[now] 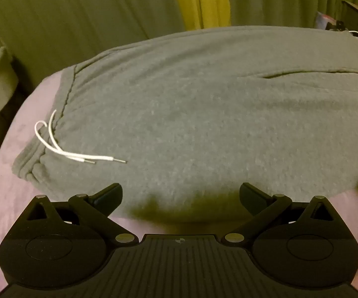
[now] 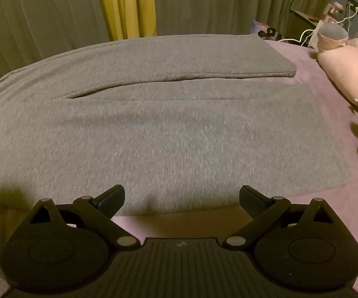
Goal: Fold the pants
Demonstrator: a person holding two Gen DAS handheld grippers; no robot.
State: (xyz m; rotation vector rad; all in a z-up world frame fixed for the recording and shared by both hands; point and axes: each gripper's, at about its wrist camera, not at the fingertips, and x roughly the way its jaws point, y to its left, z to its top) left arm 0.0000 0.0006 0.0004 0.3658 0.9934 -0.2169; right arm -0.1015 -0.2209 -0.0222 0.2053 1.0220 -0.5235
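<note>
Gray pants (image 2: 154,134) lie flat across the bed (image 2: 352,198), legs side by side, nothing folded yet; left gripper (image 1: 180,193) and right gripper (image 2: 181,195) hover spread and empty at the near edge.

- The pants (image 1: 203,114) lie spread flat on the bed (image 1: 17,198), waistband to the left, legs running right.
- The drawstring (image 1: 62,146) rests at the near left, across the waistband onto the cloth.
- The far leg (image 2: 179,57) lies beside the near leg (image 2: 179,136), a slit between them.
- Plush toys (image 2: 347,59) sit on the bed at the far right, just beyond the leg ends.
- Curtains (image 2: 126,5) hang behind the bed.
- Both grippers, left gripper (image 1: 180,196) and right gripper (image 2: 181,197), hover at the pants' near edge, fingers spread apart.
</note>
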